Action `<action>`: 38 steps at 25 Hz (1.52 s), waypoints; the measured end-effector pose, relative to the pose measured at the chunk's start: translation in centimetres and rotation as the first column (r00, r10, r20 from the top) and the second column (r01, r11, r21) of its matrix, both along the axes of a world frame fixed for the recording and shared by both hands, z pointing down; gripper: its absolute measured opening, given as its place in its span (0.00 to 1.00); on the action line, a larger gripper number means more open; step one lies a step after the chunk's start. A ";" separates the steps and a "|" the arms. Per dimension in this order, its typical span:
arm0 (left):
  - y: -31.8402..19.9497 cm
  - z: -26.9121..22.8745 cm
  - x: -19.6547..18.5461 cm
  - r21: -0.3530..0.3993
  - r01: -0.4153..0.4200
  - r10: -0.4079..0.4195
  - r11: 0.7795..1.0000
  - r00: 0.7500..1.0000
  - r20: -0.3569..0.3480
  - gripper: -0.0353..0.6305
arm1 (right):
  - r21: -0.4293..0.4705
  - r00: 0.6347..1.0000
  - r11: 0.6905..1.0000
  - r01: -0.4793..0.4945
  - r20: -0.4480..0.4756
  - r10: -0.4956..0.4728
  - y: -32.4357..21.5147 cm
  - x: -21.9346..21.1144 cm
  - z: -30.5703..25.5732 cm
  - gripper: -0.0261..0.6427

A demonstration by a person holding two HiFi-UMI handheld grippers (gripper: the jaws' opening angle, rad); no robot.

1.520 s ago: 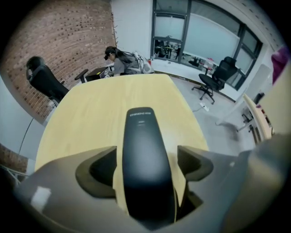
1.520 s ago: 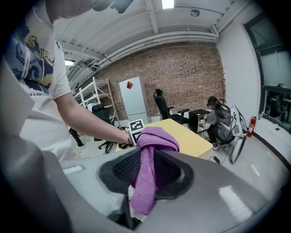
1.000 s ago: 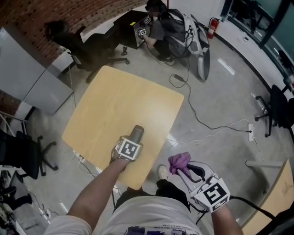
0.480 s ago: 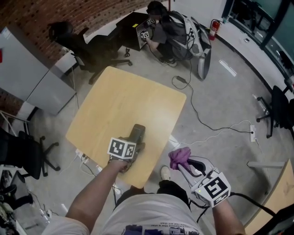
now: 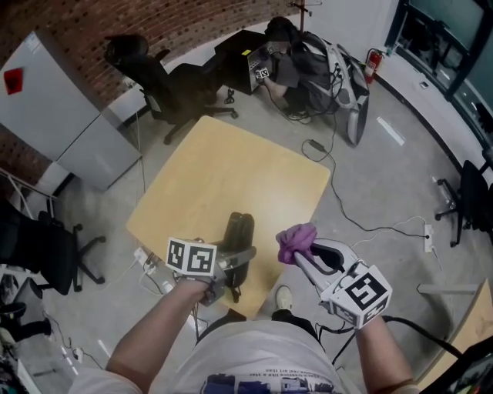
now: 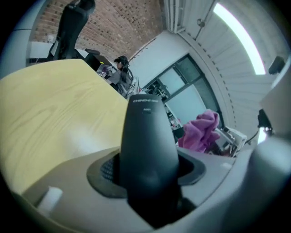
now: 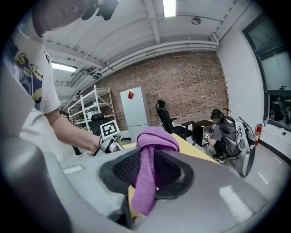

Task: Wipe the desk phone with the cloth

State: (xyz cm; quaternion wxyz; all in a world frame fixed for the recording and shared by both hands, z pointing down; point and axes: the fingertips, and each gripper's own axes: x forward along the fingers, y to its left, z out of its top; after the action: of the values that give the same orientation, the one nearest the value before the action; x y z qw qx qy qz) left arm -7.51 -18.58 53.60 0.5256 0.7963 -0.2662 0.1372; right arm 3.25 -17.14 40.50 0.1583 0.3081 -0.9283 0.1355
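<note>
Concrete floor [image 5: 385,177] fills the head view, with a brick wall [image 5: 92,23] and a grey cabinet [image 5: 62,115] at the far left and a black office chair [image 5: 158,73] just beyond them. A square wooden table [image 5: 231,169] stands in the middle, its top bare. At its near edge the left gripper [image 5: 235,260] points up and away from the person, its marker cube towards the camera, and it holds the dark desk phone handset [image 5: 239,229] by the lower end. In the left gripper view the handset [image 6: 148,141] fills the gap between the jaws and stands up out of them, with the table [image 6: 54,104] spread behind it on the left; the jaws have just been closing and now sit pressed on the handset at a middling width. Just to the right, near but not touching, the right gripper [image 5: 296,252] reaches in from the lower right with the purple cloth [image 5: 295,240] bunched at its tip. The right gripper view shows the cloth [image 7: 152,150] pinched between nearly closed jaws, a rounded fold on top and a tail hanging down. Beyond the table's far corner a person [image 5: 289,69] crouches beside a black box. A cable [image 5: 347,208] trails over the floor at the right, and a red fire extinguisher [image 5: 374,63] stands by the wall.
</note>
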 end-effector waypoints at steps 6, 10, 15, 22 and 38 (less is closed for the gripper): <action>0.9 -3.1 0.3 -0.006 -0.018 0.017 1.000 0.990 -0.140 0.49 | 0.095 0.996 0.995 0.036 0.083 -0.044 -4.1 -4.9 -3.9 0.18; 0.9 -4.5 -0.1 -0.005 -0.005 0.004 1.000 0.979 -0.203 0.49 | 0.044 0.990 0.999 0.023 0.140 -0.029 -5.9 -6.9 -3.3 0.18; 0.7 -5.1 -1.1 -0.012 0.011 -0.014 1.000 0.969 -0.246 0.49 | -0.027 0.983 0.997 0.068 0.175 -0.062 -4.0 -8.9 -1.8 0.18; 0.0 -6.0 -2.7 -0.028 0.070 -0.075 0.997 0.945 -0.317 0.49 | -0.155 0.958 0.983 0.100 0.281 -0.054 -0.4 -9.4 -0.5 0.18; -1.4 -8.7 -3.1 -0.059 0.133 -0.145 0.989 0.903 -0.404 0.49 | -0.119 0.906 0.958 0.259 0.374 -0.199 5.2 -10.5 -2.8 0.17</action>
State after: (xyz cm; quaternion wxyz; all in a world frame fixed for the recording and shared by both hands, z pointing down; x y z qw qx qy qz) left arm -10.60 -20.01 44.87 0.5897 0.7785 -0.2048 -0.0657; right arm -7.23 -11.96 37.68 0.0263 0.1525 -0.9567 0.2464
